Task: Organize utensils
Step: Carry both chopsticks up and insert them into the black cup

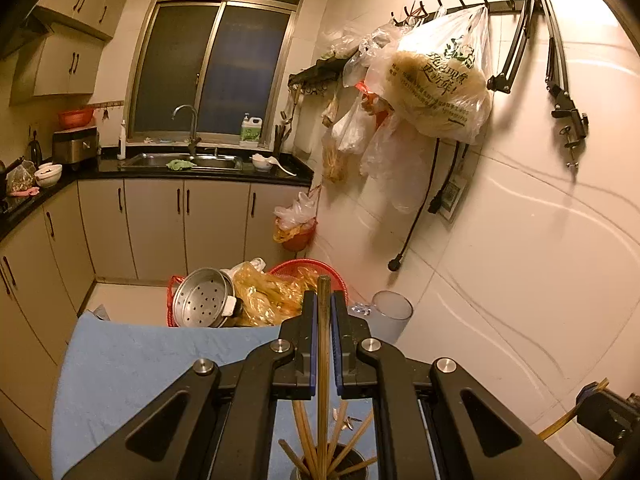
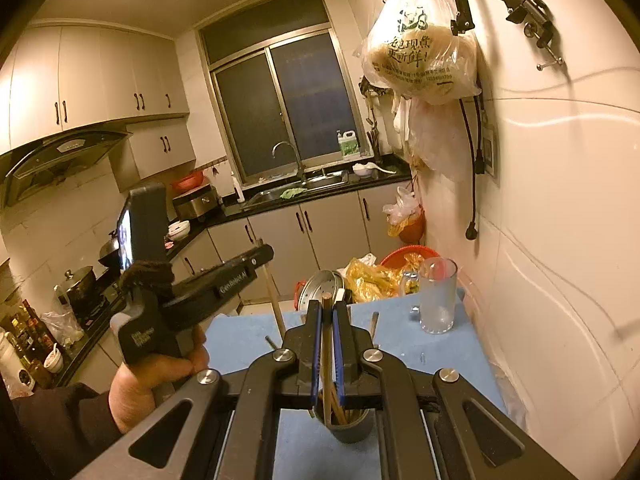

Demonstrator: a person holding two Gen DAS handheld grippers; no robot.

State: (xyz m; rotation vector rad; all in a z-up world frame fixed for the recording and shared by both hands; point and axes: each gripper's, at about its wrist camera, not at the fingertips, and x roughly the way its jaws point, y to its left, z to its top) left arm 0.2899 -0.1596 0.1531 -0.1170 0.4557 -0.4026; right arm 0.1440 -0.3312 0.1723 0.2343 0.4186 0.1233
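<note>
Both the left gripper [image 1: 324, 312] and right gripper [image 2: 327, 320] pinch thin wooden chopsticks [image 1: 323, 360] above a round cup [image 2: 348, 426].

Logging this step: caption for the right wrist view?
Right tool shut on chopsticks above the holder on the blue cloth.

Your left gripper [image 1: 325, 316] is matte black, blue pads lining its fingers [image 1: 308, 344], silver bolts on the linkage. Your right gripper [image 2: 327, 324] matches it, blue-lined too. White "GenRobot.AI" lettering on the left unit's side, your bare hand [image 2: 152, 380] below, dark sleeve.
</note>
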